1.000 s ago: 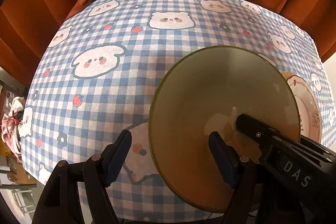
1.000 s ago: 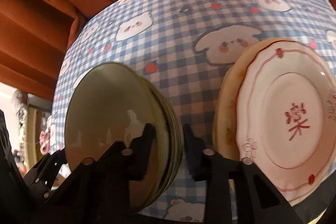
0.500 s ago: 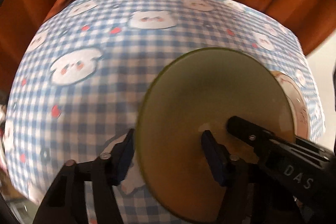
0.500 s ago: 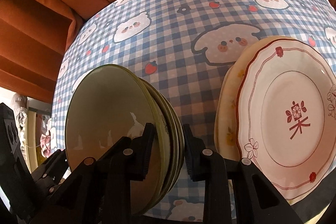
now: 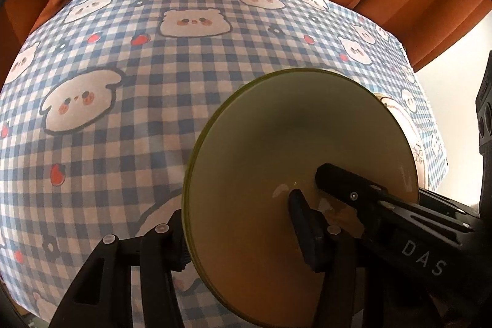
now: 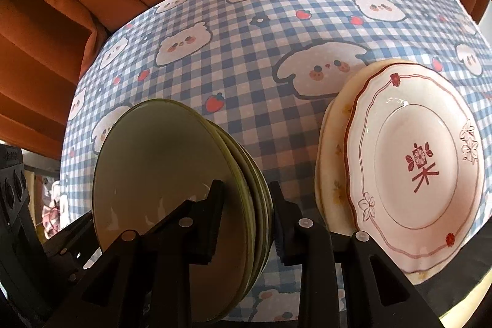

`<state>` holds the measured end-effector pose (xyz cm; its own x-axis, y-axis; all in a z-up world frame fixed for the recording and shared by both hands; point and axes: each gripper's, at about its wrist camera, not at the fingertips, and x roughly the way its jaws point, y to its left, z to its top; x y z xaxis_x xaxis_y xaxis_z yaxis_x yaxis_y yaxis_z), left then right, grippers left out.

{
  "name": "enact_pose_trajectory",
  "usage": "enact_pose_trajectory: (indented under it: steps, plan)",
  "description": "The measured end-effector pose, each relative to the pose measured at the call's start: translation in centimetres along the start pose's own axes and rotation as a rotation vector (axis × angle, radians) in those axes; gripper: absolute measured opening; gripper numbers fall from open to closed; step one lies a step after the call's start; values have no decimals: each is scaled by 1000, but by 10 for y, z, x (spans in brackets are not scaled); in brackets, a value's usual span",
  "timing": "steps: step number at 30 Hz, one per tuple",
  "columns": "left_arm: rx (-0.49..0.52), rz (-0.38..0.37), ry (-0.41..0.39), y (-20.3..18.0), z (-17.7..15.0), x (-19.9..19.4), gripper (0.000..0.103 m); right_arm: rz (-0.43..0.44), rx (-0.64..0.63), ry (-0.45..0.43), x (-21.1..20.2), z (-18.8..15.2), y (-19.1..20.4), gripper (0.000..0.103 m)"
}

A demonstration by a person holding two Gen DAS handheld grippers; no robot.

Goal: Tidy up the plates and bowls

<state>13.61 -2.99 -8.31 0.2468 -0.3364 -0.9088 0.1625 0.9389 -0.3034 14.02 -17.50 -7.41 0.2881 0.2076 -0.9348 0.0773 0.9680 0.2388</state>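
Surface (image 6: 276, 76) under the bear-print checked cloth carries two groups: a stack of olive-green plates (image 6: 160, 174) on the left, and pink floral plates (image 6: 412, 174) nested just beside it, so sorting looks largely done; no bowls in view, maybe out of frame. Both hands point steeply down. Right gripper (image 6: 246, 220) is clamped across the green stack's rim. Left gripper (image 5: 240, 229) straddles the opposite rim, fingers closing; contact unclear.

The green plates (image 6: 172, 174) hide the left hand-held gripper's (image 5: 243, 226) left finger. The cream plate (image 6: 330, 162) shows only a sliver behind the white plate (image 6: 415, 168). Clutter (image 6: 52, 205) past the table's (image 6: 276, 29) left edge is too small to identify.
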Motion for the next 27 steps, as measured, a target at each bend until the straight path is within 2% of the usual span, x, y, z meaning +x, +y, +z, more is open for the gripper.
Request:
enact_pose_trajectory:
  steps: [11,18,27]
  plan:
    - [21,-23,10,3,-10,-22,54,-16,24,-17,-19,-13,13,32]
    - [31,-16,-30,-12,-17,-36,54,-12,18,-44,-39,-20,8,32]
    - [-50,31,-86,-44,-22,-35,54,42,-76,-67,-52,-17,-17,32]
